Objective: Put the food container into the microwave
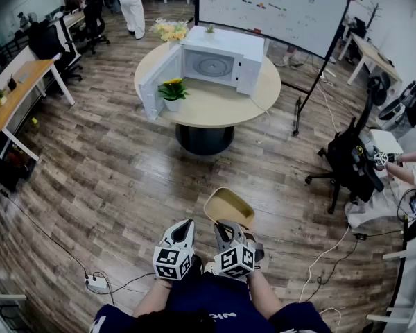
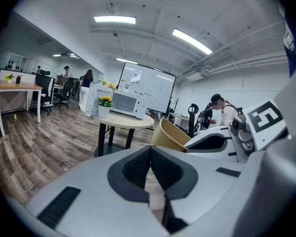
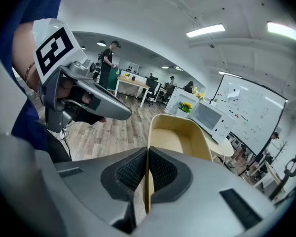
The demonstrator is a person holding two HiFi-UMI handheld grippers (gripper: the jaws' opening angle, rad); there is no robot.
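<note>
Right gripper (image 3: 148, 169): fingers clamped on the near wall of a tan rectangular plastic food container (image 3: 175, 137), with the thin rim between the 2 black pads. The wall below the pads is hidden by the gripper body. The container sticks out ahead of the right fingers, open side up, and its inside looks bare.

In the head view the container's (image 1: 229, 207) near edge is covered by the right gripper (image 1: 225, 226).

Left gripper (image 2: 150, 167): fingers pressed together with nothing between them, just left of the right fingers. Can't tell if it touches the container. Both hands are mostly hidden under the marker cubes.

Well ahead of both sets of fingers, across the wood-plank floor (image 1: 125, 165), is a round beige wooden table (image 1: 263, 96). On it sits a white microwave (image 1: 218, 61), its door swung open to the left and its turntable visible. A small potted yellow flower plant (image 1: 172, 92) stands by the open door.

Behind is a large whiteboard on a stand (image 1: 277, 2), cut off at the top.
</note>
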